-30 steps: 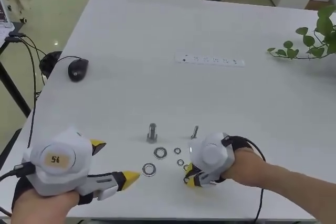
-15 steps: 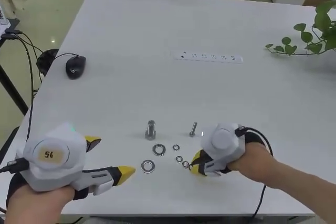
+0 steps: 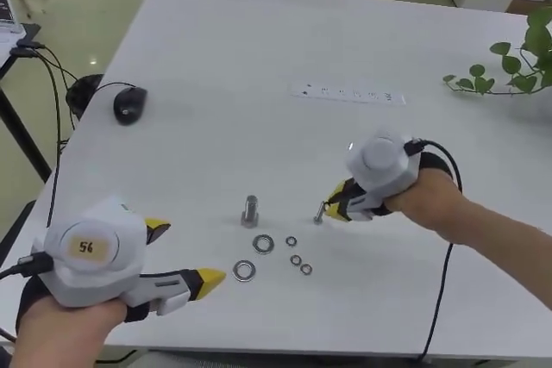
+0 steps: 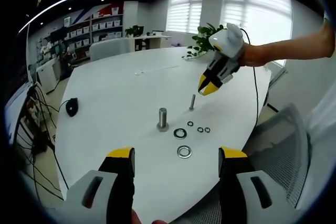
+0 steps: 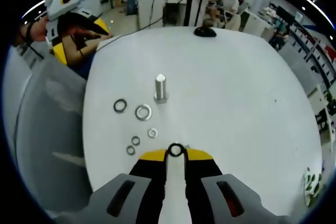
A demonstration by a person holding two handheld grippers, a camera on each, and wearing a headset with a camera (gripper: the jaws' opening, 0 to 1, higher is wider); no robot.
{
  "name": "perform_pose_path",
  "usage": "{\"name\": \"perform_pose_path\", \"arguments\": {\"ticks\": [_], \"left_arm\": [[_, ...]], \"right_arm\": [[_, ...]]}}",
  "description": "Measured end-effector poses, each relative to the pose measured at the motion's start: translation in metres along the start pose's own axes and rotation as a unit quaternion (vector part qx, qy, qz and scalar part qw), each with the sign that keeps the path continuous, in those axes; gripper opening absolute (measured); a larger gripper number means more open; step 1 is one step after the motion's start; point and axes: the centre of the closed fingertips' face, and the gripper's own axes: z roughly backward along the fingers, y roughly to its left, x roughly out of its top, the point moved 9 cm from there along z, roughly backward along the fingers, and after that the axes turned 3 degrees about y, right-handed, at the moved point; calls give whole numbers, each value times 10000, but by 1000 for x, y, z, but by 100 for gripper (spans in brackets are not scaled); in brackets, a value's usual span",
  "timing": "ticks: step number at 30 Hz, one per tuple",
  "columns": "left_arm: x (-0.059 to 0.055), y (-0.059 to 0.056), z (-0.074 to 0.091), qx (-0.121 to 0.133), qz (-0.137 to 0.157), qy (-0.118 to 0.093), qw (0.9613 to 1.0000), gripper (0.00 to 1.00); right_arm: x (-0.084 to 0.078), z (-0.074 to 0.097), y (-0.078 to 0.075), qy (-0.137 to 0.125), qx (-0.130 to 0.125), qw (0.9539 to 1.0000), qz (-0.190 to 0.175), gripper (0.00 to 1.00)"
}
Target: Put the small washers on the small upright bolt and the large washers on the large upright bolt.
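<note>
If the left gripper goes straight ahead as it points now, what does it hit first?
Probably the nearer large washer, lying flat ahead of the open left gripper; the large bolt stands further on. The gripper's height above the table is unclear.

The tabletop (image 3: 216, 84) is smooth, matt white. The large washers (image 3: 236, 271), the small washer (image 5: 170, 151) and both bolts (image 3: 250, 212) are bare grey metal with a dull shine. The left gripper (image 3: 185, 253) and right gripper (image 3: 331, 205) have glossy white plastic shells with yellow tips.
</note>
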Motion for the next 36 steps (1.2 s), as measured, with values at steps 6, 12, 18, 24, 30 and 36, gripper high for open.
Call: {"name": "perform_pose_path", "arguments": {"ticks": [6, 12, 18, 24, 30, 36], "left_arm": [[0, 0, 1, 22, 31, -19, 10000, 64], [-2, 2, 3, 48, 55, -18, 10000, 64], [-2, 4, 4, 77, 77, -17, 9999, 64], [-3, 6, 4, 84, 89, -21, 9999, 64], [-3, 6, 4, 88, 104, -30, 9999, 64], [-3, 6, 4, 95, 102, -16, 9999, 64]], "right_arm": [[1, -8, -10, 200, 4, 9998, -14, 13], [2, -14, -13, 322, 42, 9995, 24, 13], [1, -17, -15, 412, 62, 9991, 17, 13], [0, -19, -14, 463, 111, 9989, 56, 13], [0, -21, -15, 512, 140, 9986, 82, 13], [0, -24, -16, 526, 141, 9985, 69, 13]]}}
